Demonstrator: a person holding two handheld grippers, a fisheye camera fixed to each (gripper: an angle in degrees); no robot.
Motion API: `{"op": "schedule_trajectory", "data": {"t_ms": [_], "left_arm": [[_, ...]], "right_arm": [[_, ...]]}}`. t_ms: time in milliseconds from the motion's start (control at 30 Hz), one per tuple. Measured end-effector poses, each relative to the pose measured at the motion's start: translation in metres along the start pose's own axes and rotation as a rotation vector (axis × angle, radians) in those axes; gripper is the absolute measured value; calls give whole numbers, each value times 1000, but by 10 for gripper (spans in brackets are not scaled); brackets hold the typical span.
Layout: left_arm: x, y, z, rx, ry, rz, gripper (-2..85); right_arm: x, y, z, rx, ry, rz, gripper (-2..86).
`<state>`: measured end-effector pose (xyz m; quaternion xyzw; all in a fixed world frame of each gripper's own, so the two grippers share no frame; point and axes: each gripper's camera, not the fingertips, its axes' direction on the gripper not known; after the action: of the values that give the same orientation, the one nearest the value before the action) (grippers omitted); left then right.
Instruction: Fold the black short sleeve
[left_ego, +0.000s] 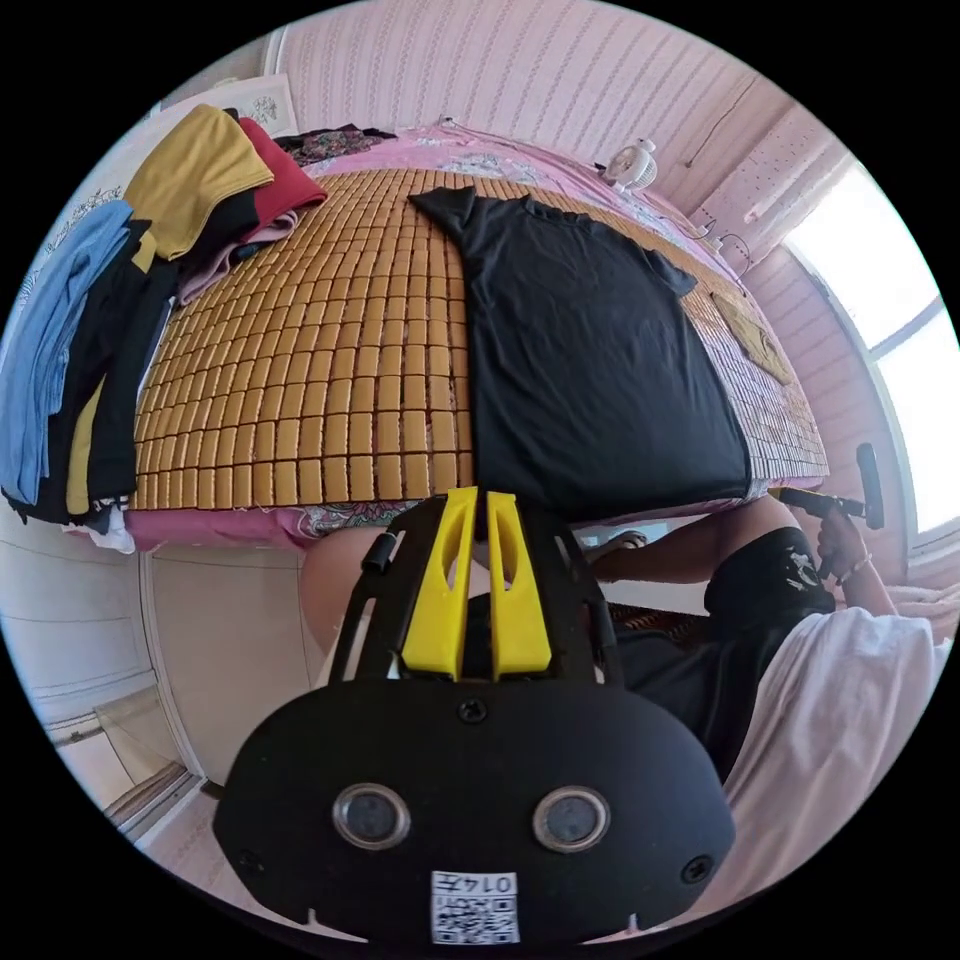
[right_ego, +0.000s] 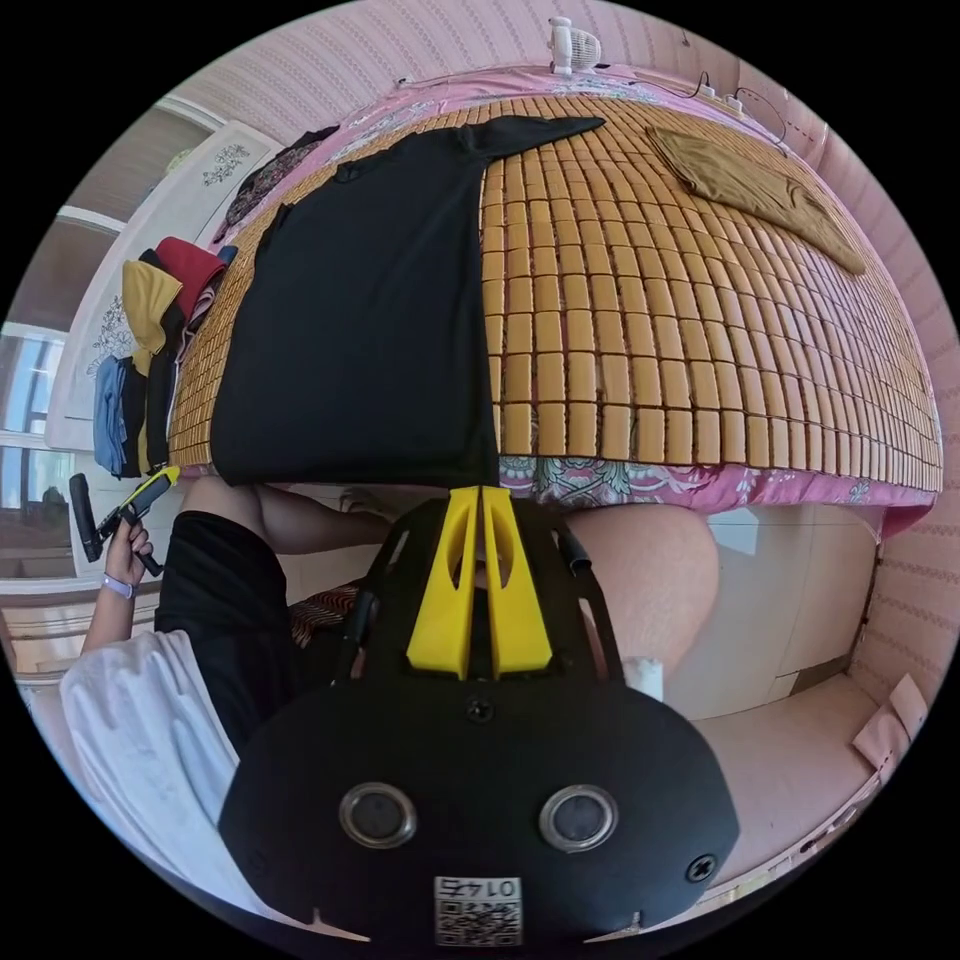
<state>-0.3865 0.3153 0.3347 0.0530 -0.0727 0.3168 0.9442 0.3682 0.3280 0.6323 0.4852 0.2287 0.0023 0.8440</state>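
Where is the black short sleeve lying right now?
The black short sleeve lies flat on the bamboo mat, hem at the bed's near edge, just beyond both grippers' jaws.

Bamboo-mat bed (left_ego: 330, 380) under black shirt (left_ego: 590, 360), clothes pile (left_ego: 150, 290)

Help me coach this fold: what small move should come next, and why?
Probably bring both grippers forward to the hem corners of the black short sleeve. It lies flat and unfolded on the bamboo mat, while the left hand-held gripper and right hand-held gripper hang off the bed's edge, shut on nothing.
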Motion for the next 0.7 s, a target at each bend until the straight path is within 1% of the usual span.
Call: {"op": "schedule_trajectory", "data": {"t_ms": [133, 267, 333, 500, 700], "left_arm": [[15, 14, -16, 111, 15, 85, 24], [31, 21, -23, 180, 37, 152, 43], [42, 25, -24, 223, 49, 193, 51], [67, 27, -18, 265, 66, 268, 58], [98, 8, -9, 298, 78, 345, 70]], "right_arm": [[-3, 23, -13, 43, 8, -29, -3], [-3, 55, -29, 117, -12, -67, 4], [-4, 70, -41, 181, -19, -95, 8], [-10, 116, -75, 462, 67, -158, 26], [-8, 137, -86, 591, 85, -134, 54]]}}
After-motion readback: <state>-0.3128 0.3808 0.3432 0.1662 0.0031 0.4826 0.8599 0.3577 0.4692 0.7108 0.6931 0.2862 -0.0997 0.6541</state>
